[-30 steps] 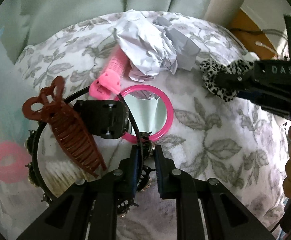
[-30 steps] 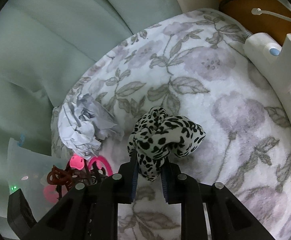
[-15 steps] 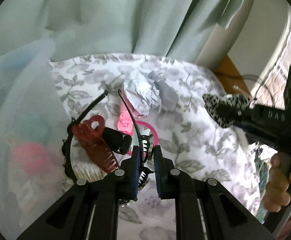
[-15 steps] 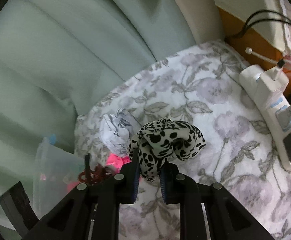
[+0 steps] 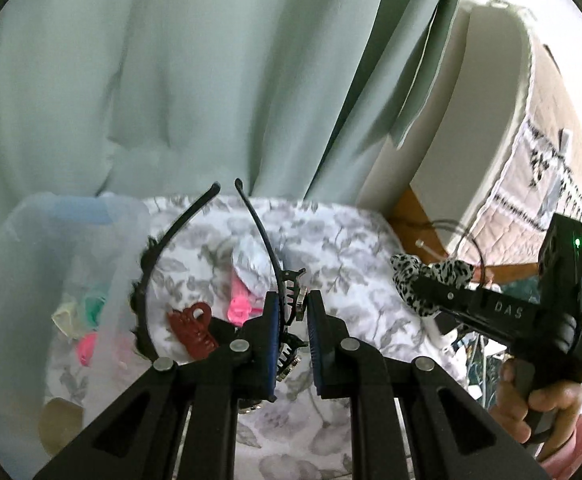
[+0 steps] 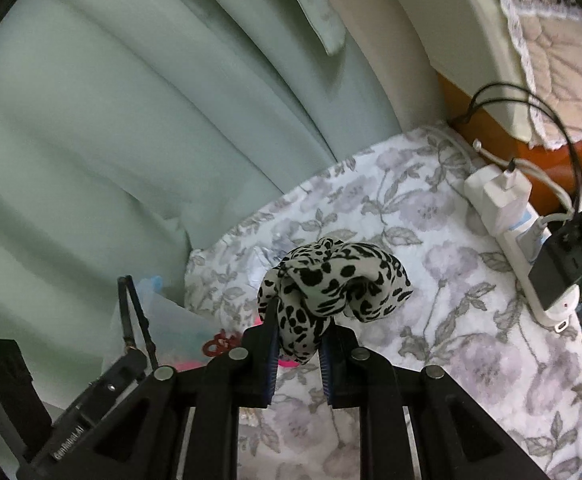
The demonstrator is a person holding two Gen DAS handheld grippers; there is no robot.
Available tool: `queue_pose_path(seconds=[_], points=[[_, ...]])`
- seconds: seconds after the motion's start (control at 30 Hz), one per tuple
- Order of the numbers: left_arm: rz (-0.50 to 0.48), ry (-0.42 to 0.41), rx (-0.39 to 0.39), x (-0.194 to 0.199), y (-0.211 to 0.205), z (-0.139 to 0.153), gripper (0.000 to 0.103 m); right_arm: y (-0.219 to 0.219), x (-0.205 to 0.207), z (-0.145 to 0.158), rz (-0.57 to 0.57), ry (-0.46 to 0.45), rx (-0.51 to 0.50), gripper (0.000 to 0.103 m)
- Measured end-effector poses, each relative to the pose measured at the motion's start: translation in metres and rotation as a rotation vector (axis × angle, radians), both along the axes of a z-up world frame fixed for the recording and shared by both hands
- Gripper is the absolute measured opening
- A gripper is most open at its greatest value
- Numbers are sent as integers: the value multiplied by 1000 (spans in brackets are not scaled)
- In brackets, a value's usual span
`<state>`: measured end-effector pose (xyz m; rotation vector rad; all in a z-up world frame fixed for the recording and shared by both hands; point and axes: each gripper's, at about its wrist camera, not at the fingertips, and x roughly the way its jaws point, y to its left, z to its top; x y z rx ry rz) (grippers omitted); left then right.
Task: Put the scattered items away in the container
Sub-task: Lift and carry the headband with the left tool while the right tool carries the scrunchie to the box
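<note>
My left gripper (image 5: pixel 293 312) is shut on a black toothed headband (image 5: pixel 265 240) and holds it in the air, its open ends pointing up. My right gripper (image 6: pixel 298 334) is shut on a leopard-print scrunchie (image 6: pixel 333 280), raised above the floral cloth; it also shows in the left wrist view (image 5: pixel 411 280). The clear plastic container (image 5: pixel 71 264) stands at the left with several small items inside. On the cloth below lie a dark red claw clip (image 5: pixel 193 328), a pink item (image 5: pixel 239 300) and crumpled white paper (image 5: pixel 251 260).
A floral cloth (image 6: pixel 431 320) covers the surface. A green curtain (image 5: pixel 171 80) hangs behind. A white power strip with chargers and cables (image 6: pixel 531 240) lies at the right edge, next to an orange-brown board and a quilted bed.
Both grippers have risen well above the cloth with their loads. The headband has lifted off the clips and pink mirror; the container has come into fuller view at the left.
</note>
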<state>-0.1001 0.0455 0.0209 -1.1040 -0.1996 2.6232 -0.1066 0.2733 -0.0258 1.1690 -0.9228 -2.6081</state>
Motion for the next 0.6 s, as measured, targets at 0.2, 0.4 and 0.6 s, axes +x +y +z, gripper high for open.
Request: queue_pose_path(seconds=[0.2, 0.4, 0.6], points=[[-12, 51, 8, 16, 0, 21, 14, -3, 23, 29, -3, 85, 4, 19], [-38, 116, 24, 32, 2, 43, 14, -11, 44, 56, 2, 160, 21, 19], [-34, 180, 36, 48, -9, 64, 14, -22, 66, 88, 13, 245, 37, 19]])
